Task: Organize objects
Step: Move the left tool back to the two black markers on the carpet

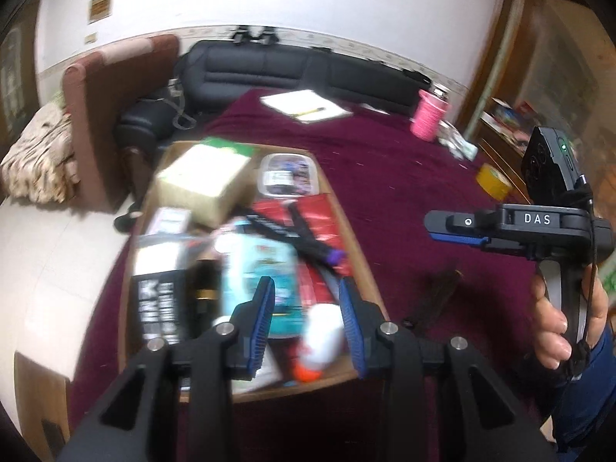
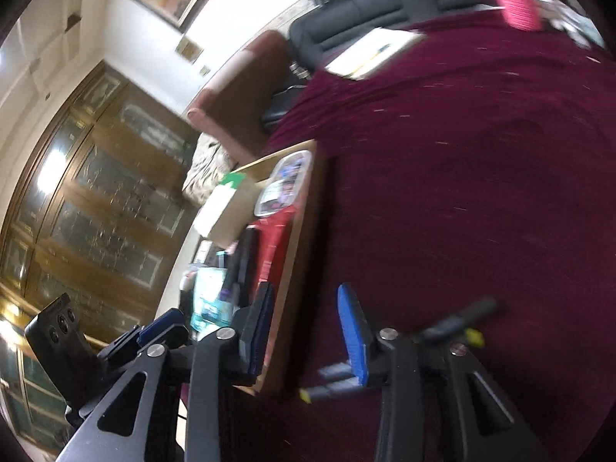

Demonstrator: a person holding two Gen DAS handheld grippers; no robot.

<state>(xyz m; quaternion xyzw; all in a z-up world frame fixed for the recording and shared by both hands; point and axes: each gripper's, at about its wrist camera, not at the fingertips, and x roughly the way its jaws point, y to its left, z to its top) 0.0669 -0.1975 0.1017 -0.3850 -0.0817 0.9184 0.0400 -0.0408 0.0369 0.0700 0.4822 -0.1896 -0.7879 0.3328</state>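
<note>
Both grippers hang empty as the sorting box fills

Left gripper [image 1: 308, 308], fingers partly apart, holds nothing above the cardboard box [image 1: 346, 227]; right gripper [image 2: 308, 323], likewise parted and empty, points beside it, markers [image 2: 335, 381] loose on the maroon surface [image 2: 481, 192] under its fingers, apparently awaiting collection.

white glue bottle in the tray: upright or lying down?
Lying down. The glue bottle rests on its side in the tray, orange cap toward the near rim, below the left gripper.
</note>
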